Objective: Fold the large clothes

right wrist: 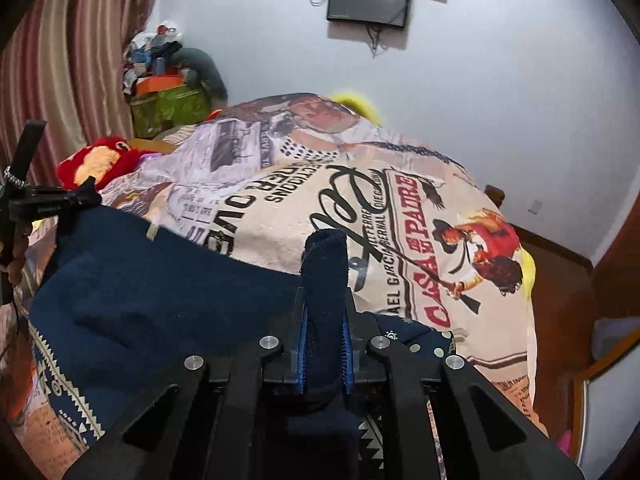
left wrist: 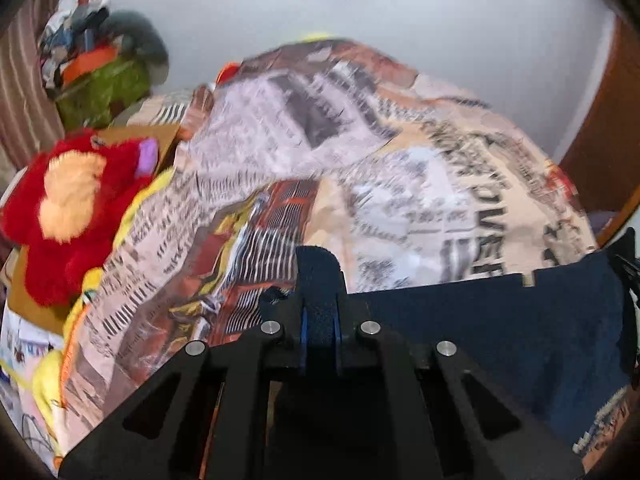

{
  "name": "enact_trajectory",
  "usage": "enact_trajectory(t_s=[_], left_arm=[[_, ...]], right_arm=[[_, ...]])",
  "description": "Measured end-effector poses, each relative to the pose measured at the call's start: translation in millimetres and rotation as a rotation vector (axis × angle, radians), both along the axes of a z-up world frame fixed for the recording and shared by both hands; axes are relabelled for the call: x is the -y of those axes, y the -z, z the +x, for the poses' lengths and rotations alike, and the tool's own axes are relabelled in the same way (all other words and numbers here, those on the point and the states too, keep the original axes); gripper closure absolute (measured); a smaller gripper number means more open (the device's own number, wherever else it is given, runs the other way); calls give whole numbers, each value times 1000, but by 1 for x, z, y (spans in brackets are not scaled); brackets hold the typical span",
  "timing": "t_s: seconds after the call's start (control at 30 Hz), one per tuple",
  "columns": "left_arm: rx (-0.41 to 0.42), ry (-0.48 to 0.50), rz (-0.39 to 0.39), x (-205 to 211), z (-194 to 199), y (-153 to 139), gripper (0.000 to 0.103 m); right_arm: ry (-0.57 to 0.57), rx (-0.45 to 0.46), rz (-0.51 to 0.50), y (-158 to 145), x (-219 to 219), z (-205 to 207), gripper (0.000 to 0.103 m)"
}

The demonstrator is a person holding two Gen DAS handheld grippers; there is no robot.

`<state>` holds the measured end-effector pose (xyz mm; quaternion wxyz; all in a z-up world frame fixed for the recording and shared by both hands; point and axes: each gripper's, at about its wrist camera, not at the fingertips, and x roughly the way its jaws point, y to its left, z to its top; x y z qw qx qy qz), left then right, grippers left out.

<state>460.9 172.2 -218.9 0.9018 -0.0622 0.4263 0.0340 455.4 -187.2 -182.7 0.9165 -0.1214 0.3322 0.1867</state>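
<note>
A: Where does the dark-blue garment [right wrist: 152, 292] lie?

B: It lies on the bed, over the printed bedspread [right wrist: 288, 216], along the bed's near edge; its top hem runs across between the two grippers; a pale zigzag trim shows on the cloth low at the near left corner in the right wrist view.

A: And the right gripper [right wrist: 326, 276]?

B: Its jaws are clenched on a fold of the dark-blue garment; the cloth stands up between the blue pads and over the fingertips.

A: The left gripper [left wrist: 319, 280]?

B: The same; its jaws are pinched together on the garment's edge, with dark-blue cloth wrapped over the tips; the rest of the garment spreads away to the right in that view, which is blurred.

A: What else is on the bed?

B: A red plush toy [left wrist: 68, 208] sits at the bed's left edge, well apart from the garment; behind it, in the far left corner of the room, a green bin [right wrist: 168, 112] is heaped with odds and ends; a dark screen [right wrist: 368, 0] hangs on the white wall above the bed's far edge; a striped curtain [right wrist: 52, 72] hangs on the left.
</note>
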Motion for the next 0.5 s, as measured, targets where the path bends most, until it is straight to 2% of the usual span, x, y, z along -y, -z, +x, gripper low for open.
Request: enact_trajectory(t_s=[0.17,0.3,0.33,0.37,0.4,0.43,0.47,0.5], left_arm=[[-117,28,109,21,14,44,93],[-118,41,158,24,10,49,85],[-116,39,160,23,8,46,82],[-110,35,158,20,6,41,77],[-100,26,155,17,3,34,75],[-92,15,153,13,0,27,67],[-83,6,150,10,-3,19,60],[-67,-6,148,7,-8,10,56]], right_arm=[[40,-59,-89,25,-7,14,92],[42,-58,-108,26,2,16,90],[44,-52,-121,23,3,14,82],[51,-41,-137,20,3,12,66],[67,-8,-161,15,4,7,57],[81,32,-176,8,5,2,44],[93,70,-181,0,7,-4,39],[94,95,-174,-9,9,-11,37]])
